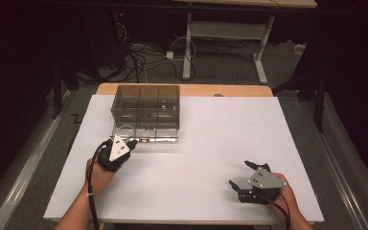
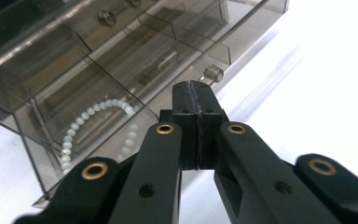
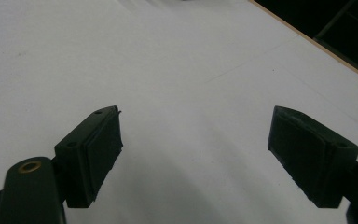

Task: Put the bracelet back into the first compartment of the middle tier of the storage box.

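A smoky clear plastic drawer box stands at the back left of the white table top. Its bottom drawer sticks out a little toward me. In the left gripper view a string of white beads lies curled in the lower left compartment of the box. A small clear knob shows just beyond my jaw tips. My left gripper is shut, pads pressed together with nothing visible between them, right at the box's front left. My right gripper rests open at the front right over bare table.
The wooden table edge shows behind the box. Beyond the table, cables lie on the floor beside the white legs of another desk. The surroundings at both sides are dark.
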Tool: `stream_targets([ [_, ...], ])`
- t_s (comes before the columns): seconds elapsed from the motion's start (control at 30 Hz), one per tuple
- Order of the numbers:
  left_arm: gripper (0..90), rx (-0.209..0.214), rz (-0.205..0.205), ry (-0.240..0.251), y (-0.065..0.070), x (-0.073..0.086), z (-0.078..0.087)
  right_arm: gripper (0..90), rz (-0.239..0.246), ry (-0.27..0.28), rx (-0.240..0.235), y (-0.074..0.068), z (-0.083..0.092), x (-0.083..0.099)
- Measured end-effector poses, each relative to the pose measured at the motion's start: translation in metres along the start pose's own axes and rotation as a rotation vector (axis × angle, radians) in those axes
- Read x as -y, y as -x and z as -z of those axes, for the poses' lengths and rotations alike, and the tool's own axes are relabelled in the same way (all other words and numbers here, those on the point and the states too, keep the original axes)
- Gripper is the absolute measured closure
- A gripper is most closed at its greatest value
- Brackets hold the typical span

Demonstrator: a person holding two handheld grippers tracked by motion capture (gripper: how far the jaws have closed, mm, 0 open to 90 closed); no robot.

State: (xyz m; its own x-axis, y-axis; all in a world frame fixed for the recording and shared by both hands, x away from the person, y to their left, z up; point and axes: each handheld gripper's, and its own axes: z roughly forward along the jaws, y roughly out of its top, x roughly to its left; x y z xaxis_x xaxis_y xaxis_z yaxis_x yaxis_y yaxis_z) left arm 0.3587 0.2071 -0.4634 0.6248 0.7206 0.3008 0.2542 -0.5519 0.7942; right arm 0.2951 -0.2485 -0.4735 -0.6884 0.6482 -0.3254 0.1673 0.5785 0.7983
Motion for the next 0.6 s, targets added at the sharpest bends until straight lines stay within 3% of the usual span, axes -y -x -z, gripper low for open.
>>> stream_targets([
  [0.6,87.2,-0.007,0.007,-0.023,-0.005,0.004,-0.014,18.2,-0.002,-0.008,0.004,0.000,-0.001,0.001],
])
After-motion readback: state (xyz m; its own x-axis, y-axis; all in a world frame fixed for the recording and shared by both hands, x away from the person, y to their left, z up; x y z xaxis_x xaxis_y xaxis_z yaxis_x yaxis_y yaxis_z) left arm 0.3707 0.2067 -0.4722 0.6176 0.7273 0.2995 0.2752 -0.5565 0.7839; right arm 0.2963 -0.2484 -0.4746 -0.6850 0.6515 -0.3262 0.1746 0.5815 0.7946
